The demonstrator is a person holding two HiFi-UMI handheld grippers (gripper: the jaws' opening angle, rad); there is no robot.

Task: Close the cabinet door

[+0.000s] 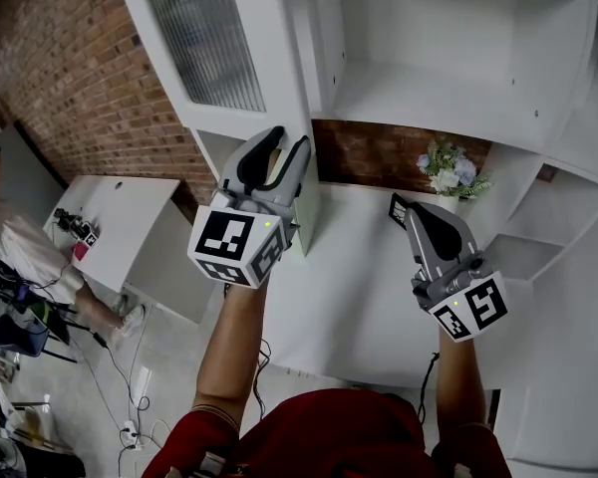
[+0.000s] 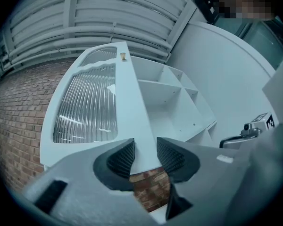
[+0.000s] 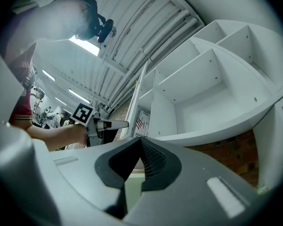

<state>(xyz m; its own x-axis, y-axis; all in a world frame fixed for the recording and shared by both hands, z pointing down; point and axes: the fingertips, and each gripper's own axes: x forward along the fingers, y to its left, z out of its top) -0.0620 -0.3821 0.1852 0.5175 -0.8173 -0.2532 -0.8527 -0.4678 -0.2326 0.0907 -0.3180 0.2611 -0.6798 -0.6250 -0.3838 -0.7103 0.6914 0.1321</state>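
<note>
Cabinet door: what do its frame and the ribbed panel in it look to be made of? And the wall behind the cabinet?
Door frame: probably painted wood or board; smooth matte white with flat, square edges.
Panel: ribbed glass or clear plastic; translucent, with bright glints along the ridges.
Wall: red brick, rough, with visible mortar lines.

Looked like a robotics lab or workshop in some industrial hall. White cabinet (image 1: 429, 78) at upper right was backed by a bare brick wall (image 1: 70, 78), a white bench (image 1: 140, 202) at left had gadgets (image 1: 75, 229) on it, cables (image 1: 108, 381) and a power strip (image 1: 132, 432) lay on the floor (image 1: 174, 361) lower left, ribbed metal ceiling (image 3: 146, 22) with strip lights (image 3: 85, 45) in the right gripper view.
</note>
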